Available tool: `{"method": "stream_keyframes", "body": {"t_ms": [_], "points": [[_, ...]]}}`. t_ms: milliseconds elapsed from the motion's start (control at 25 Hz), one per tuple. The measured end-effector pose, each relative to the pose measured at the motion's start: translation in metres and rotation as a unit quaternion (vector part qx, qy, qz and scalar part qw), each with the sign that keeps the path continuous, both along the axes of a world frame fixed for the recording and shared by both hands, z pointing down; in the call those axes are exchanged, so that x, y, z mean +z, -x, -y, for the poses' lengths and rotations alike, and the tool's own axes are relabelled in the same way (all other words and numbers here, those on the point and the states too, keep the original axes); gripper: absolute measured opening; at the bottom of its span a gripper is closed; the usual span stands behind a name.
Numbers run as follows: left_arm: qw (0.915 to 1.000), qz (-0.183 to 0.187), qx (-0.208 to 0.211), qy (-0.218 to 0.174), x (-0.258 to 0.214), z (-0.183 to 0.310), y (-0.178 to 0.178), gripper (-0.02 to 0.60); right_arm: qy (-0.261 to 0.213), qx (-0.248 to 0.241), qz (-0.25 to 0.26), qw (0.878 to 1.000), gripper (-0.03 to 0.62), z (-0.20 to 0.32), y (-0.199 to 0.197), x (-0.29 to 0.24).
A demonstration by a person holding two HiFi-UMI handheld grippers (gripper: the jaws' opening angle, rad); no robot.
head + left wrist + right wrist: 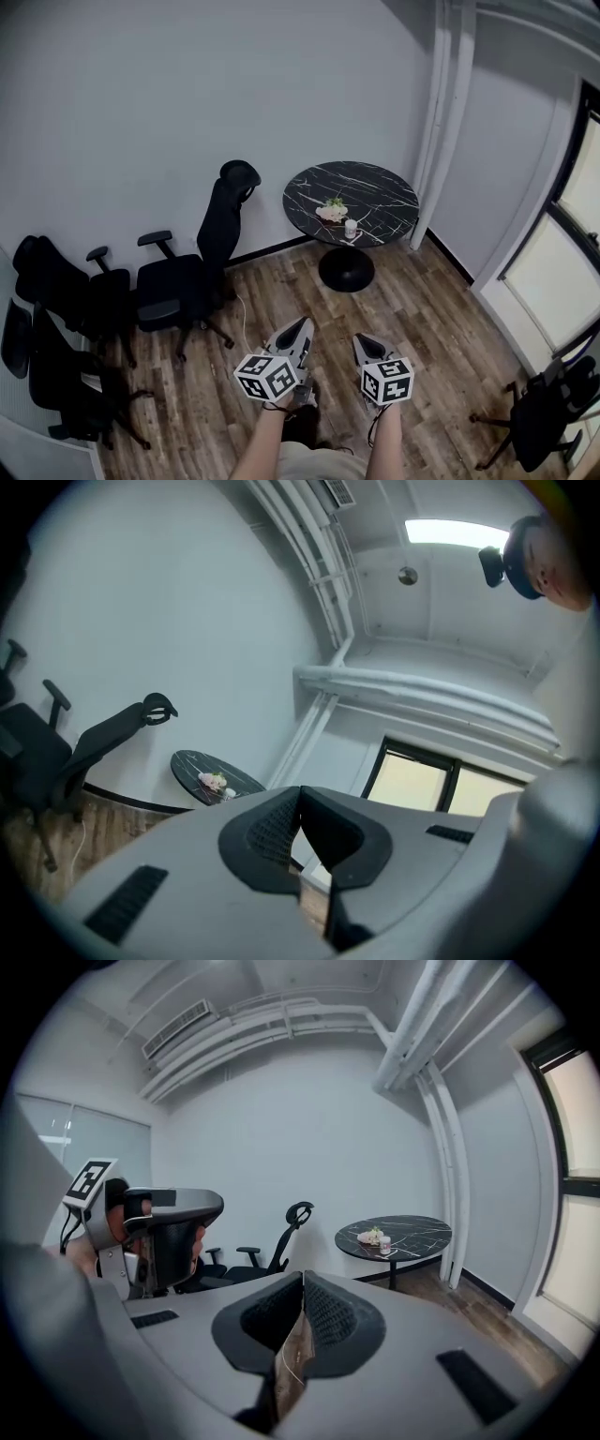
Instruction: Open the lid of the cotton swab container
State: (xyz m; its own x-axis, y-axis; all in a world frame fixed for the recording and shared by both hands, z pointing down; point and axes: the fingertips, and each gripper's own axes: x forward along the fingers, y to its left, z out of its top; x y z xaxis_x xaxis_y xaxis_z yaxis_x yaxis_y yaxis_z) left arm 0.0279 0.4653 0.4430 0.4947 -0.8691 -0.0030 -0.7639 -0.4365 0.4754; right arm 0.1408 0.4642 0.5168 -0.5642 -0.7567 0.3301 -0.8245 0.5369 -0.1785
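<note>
Left claw [301, 324], right claw [362, 340] — both closed, empty

An office room was suggested by black swivel chairs [173, 286] ranged along a bare white wall [141, 94], a round marble-topped table [380, 186] and wood-plank flooring [427, 319].

The cotton swab container [351, 228] is a small, pale cylinder standing upright on the round black marble-patterned table [375, 187] across the room, close to the near edge of the tabletop. It sits just beside a little bunch of flowers [331, 211]; from here it is too small to make out its lid.
</note>
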Motion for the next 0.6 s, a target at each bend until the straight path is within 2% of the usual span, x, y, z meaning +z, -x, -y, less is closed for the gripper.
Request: {"method": "stream_keyframes", "body": {"t_ms": [240, 440, 520, 600], "points": [[0.9968, 0.071, 0.035, -0.004, 0.007, 0.046, -0.027, 0.021, 0.001, 0.009, -0.028, 1.0, 0.035, 0.04, 0.002, 0.008], [0.9856, 0.164, 0.029, -0.027, 0.007, 0.101, -0.047, 0.021, 0.003, 0.068, 0.044, 0.997, 0.036, 0.099, -0.02, -0.004], [0.9817, 0.185, 0.022, -0.041, 0.001, 0.124, -0.047, 0.021, -0.008, 0.072, 0.052, 0.996, 0.036, 0.122, -0.024, -0.012], [0.98, 0.191, 0.013, -0.056, -0.006, 0.15, -0.044, 0.021, -0.013, 0.069, 0.05, 0.996, 0.037, 0.145, -0.024, -0.016]]}}
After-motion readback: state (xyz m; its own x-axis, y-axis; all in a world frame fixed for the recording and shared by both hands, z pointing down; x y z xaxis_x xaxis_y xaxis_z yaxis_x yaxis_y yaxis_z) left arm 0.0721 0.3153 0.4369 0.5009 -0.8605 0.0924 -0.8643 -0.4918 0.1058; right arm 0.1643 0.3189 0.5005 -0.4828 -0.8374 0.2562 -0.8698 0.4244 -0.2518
